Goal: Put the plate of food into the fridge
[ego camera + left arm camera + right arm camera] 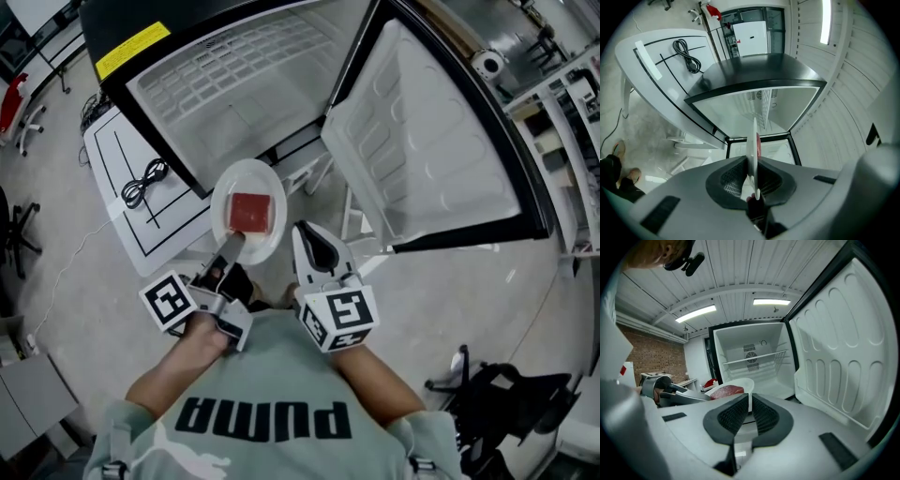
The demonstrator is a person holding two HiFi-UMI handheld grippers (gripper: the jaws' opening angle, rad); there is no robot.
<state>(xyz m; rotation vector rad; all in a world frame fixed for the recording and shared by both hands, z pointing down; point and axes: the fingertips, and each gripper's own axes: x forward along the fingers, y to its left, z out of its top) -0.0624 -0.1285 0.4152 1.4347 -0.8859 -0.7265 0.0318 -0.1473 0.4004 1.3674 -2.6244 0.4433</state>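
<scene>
A white plate carries a red slab of meat in front of the open fridge. My left gripper is shut on the plate's near rim. In the left gripper view the plate stands edge-on between the pads, with the meat on its right face. My right gripper hovers just right of the plate, jaws together, holding nothing. In the right gripper view the plate and meat show to the left, beyond the right gripper, with the fridge's wire shelf ahead.
The fridge door swings open at right, its moulded inner side towards me. A white table with a coiled black cable stands left of the fridge. A black chair sits at lower right.
</scene>
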